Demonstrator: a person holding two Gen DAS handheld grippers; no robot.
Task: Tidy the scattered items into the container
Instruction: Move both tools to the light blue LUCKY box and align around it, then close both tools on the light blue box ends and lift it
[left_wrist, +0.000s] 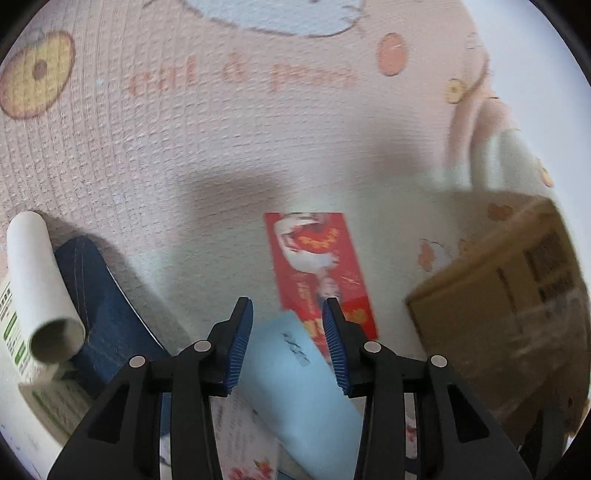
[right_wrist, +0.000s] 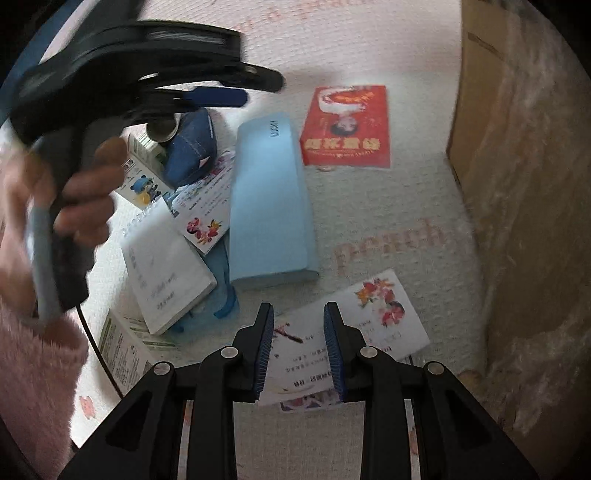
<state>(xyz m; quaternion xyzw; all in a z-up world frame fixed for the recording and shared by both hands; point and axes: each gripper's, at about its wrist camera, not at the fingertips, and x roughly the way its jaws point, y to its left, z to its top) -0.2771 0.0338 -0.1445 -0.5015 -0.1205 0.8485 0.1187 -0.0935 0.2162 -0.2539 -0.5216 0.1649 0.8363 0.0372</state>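
Both tongs are empty and spread: left tongs (left_wrist: 287, 341) hover over the blue case (right_wrist: 269, 199), right tongs (right_wrist: 298, 350) over the flowered card (right_wrist: 354, 325) beside it. Judged next: pinch one, carry to cardboard box (right_wrist: 517, 184).

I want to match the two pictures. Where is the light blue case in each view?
Left wrist view: the light blue case lies at the bottom centre, below and between the fingers of the left gripper.
Right wrist view: the same case lies slightly left of centre, above the right gripper.
Shared landmark: the red booklet, beside the case's far end in both views.
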